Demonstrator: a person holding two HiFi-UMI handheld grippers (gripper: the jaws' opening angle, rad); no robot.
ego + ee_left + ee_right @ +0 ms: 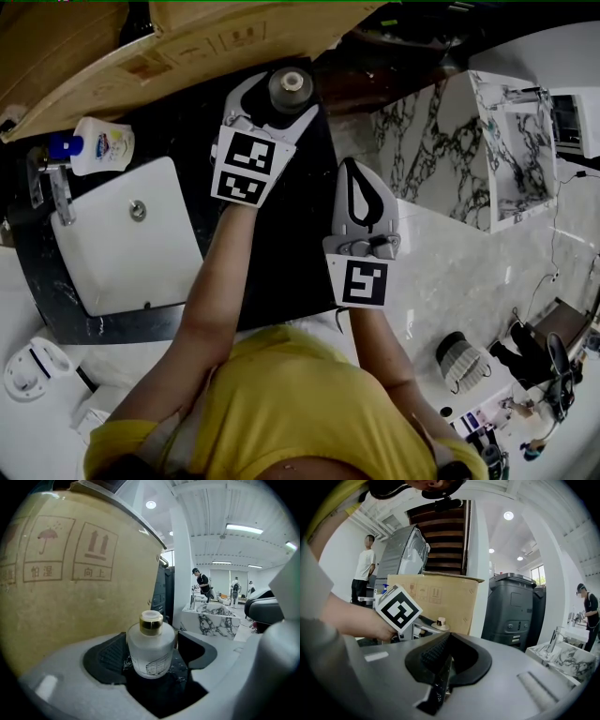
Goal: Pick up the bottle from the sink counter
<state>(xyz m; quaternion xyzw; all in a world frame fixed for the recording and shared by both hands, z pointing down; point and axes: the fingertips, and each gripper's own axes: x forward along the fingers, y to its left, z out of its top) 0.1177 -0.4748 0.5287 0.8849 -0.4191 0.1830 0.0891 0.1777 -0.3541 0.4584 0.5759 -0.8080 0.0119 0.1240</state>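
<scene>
A small frosted glass bottle [291, 86] with a gold cap stands upright on the black sink counter [295, 262], close to a cardboard box. My left gripper [283, 97] reaches around it with its jaws spread wide. In the left gripper view the bottle [150, 651] sits between the two dark pads [105, 657], and a thin gap shows at the right pad. My right gripper [352, 169] hovers to the right of it, shut and empty. In the right gripper view its jaws [446, 651] meet, and the bottle's cap [441, 621] shows beyond the left gripper's marker cube.
A white sink basin [127, 239] with a chrome faucet [56, 192] lies left of the left arm. A white soap bottle with a blue cap [103, 147] stands behind the basin. The cardboard box [187, 37] lines the counter's far edge. A marble washstand [450, 141] stands on the right, and a dark grey bin [511, 604] beyond the box.
</scene>
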